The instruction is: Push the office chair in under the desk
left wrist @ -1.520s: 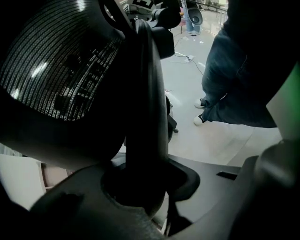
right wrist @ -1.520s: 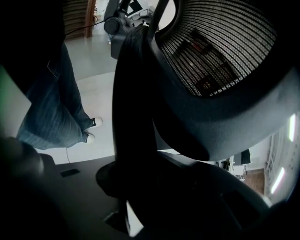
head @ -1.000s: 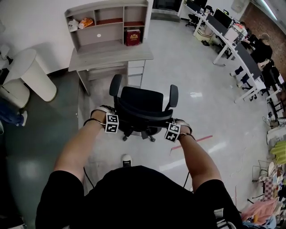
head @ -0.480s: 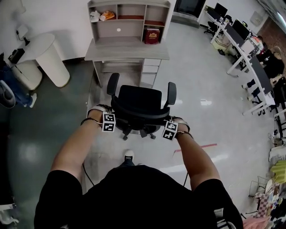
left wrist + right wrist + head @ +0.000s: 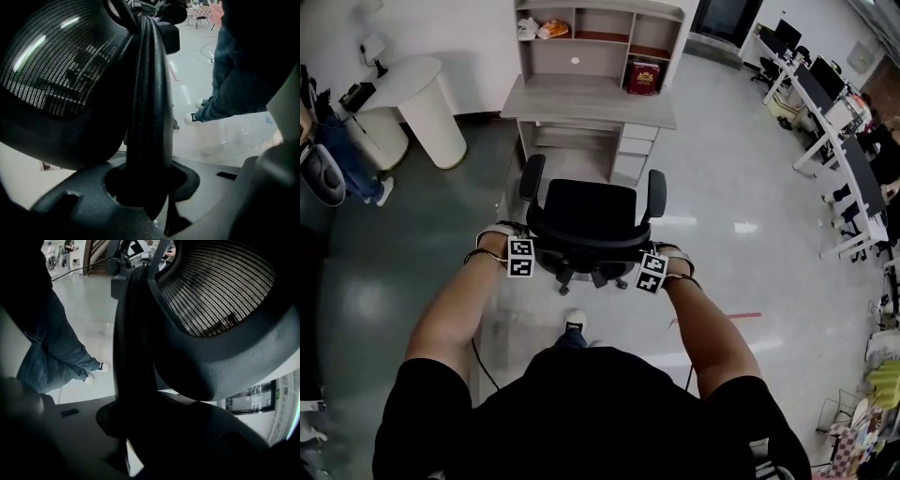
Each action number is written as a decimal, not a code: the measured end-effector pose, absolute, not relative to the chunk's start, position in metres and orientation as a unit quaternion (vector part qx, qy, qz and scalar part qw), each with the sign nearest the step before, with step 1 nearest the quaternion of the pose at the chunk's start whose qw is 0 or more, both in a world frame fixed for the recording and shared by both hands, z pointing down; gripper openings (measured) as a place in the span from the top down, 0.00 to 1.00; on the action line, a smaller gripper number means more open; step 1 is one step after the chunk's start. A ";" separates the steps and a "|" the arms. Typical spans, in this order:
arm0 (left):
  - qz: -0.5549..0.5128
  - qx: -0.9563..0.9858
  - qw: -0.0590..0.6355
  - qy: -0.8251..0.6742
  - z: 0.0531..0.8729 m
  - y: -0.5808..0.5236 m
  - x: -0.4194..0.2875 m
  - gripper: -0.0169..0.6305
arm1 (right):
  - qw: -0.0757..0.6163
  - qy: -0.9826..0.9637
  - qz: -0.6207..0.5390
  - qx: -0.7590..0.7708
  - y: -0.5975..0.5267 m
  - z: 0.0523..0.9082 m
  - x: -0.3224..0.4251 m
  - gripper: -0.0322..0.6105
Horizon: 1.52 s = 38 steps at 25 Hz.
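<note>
While you stood behind the chair (image 5: 586, 220), it sat on the floor (image 5: 722, 244) short of the desk (image 5: 581, 103), with its seat facing the opening under the tabletop (image 5: 628, 108). No part of it was under yet.

- Left gripper (image 5: 525, 251): jaws clenched on the left rim of the backrest (image 5: 147, 93). The left gripper view showed the black rim running straight down between them, with the mesh (image 5: 51, 61) to one side.
- Right gripper (image 5: 647, 264): jaws clenched on the right rim (image 5: 133, 333) in the same way, with the mesh (image 5: 220, 291) bulging past.
- Both grips sat at about the same height, one on each side of the back. That was probably deliberate: an even hold on both sides lets you steer a chair on casters and stops it swinging off line.
- Both grippers pointed steeply down at the rim, so your forearms could lean straight into the push.
- The armrests (image 5: 532, 176) pointed toward the desk.
- The drawers (image 5: 630, 155) filled the right side of the opening. The right armrest (image 5: 656, 192) seemed to line up close to them, so it could catch there. The chair likely needed to go a little left before it went in.

The task looked under way but early.
</note>
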State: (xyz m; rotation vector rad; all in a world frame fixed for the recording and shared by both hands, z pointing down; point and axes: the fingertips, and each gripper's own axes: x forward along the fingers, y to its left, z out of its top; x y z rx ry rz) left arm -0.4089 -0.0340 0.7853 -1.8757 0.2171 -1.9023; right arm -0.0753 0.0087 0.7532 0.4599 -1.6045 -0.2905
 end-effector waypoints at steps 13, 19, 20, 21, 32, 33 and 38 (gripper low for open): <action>-0.693 -0.678 0.223 0.097 0.789 -0.018 -0.431 0.86 | 0.652 -0.717 -0.144 0.198 0.018 0.757 -0.097 0.77; -0.690 -0.681 0.223 0.098 0.786 -0.024 -0.432 0.86 | 0.645 -0.726 -0.145 0.188 0.012 0.754 -0.100 0.78; -0.690 -0.682 0.223 0.099 0.786 -0.025 -0.433 0.86 | 0.643 -0.728 -0.146 0.187 0.010 0.754 -0.102 0.77; -0.690 -0.682 0.223 0.098 0.786 -0.027 -0.434 0.86 | 0.641 -0.730 -0.146 0.187 0.009 0.753 -0.102 0.77; -0.683 -0.689 0.222 0.094 0.784 -0.045 -0.438 0.86 | 0.637 -0.735 -0.146 0.182 -0.011 0.752 -0.108 0.77; -0.682 -0.690 0.223 0.095 0.784 -0.050 -0.439 0.86 | 0.637 -0.734 -0.146 0.182 -0.015 0.752 -0.110 0.78; -0.678 -0.690 0.229 0.111 0.783 -0.074 -0.453 0.86 | 0.636 -0.735 -0.149 0.182 -0.038 0.753 -0.125 0.78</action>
